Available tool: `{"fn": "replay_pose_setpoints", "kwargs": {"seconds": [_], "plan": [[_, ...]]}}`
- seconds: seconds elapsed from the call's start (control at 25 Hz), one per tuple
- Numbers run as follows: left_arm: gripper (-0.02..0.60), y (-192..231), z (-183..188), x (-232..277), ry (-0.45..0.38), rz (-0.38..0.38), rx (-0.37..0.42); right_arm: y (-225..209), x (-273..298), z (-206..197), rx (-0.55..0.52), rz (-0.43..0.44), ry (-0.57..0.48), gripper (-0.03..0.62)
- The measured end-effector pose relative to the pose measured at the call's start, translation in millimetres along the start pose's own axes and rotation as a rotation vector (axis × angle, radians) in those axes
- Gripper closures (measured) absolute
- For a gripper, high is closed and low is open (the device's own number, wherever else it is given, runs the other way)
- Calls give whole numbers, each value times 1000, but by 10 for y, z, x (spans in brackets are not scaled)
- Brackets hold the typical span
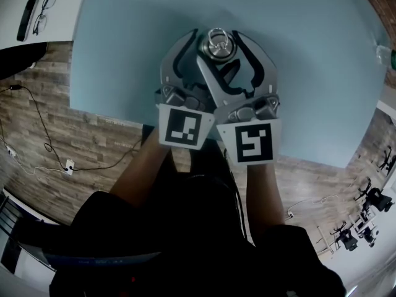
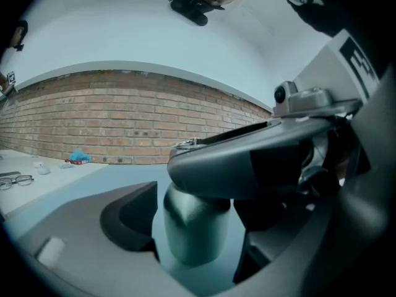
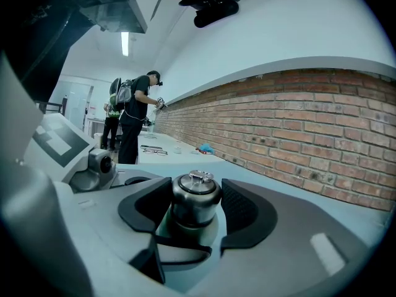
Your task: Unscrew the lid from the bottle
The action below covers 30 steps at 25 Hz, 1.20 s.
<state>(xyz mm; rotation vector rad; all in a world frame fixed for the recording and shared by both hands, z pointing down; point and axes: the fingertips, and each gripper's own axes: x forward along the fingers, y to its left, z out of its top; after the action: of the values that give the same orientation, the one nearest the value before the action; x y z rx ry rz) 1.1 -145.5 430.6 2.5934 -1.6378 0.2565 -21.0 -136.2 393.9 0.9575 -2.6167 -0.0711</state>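
your head view looks straight down on the lid (image 1: pixel 218 43), in the upper middle of the frame over the pale blue table (image 1: pixel 124 54), and shows you little of what stands beneath it. the right gripper view alone gives you the lid side-on, at the centre of the frame: a metal cap with a small ring on top, seated on the neck. there your right gripper (image 3: pixel 196 203) stands fairly wide yet is closed onto the lid, its dark pads meeting it on the left and the right with no gap showing. the left gripper view gives you the body instead: the bottle (image 2: pixel 195 228) stands upright on the table in the lower middle of the frame. your left gripper (image 2: pixel 197 231) has its jaws drawn in on that body, a pad against each side, while one arm of the right gripper crosses above and hides the lid. with the lid on, no view shows what the bottle holds. only the right gripper view catches a person (image 3: pixel 133 122) standing at upper left, by the brick wall (image 3: pixel 297 122). only the head view shows the cables (image 1: pixel 37 122) on the wood-patterned floor (image 1: pixel 74 166) at left.
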Motion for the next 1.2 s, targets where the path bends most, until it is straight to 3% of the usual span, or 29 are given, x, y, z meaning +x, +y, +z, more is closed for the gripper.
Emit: {"fn": "replay_pose_setpoints", "kwargs": {"seconds": [0.2, 0.64, 1.2], "plan": [[202, -30, 5, 32, 3, -12, 21, -31, -11, 40, 65, 4, -48, 339], [229, 9, -17, 45, 0, 13, 28, -7, 7, 33, 53, 53, -67, 341], [230, -21, -14, 28, -6, -105, 56, 11, -3, 27, 48, 75, -67, 341]]}}
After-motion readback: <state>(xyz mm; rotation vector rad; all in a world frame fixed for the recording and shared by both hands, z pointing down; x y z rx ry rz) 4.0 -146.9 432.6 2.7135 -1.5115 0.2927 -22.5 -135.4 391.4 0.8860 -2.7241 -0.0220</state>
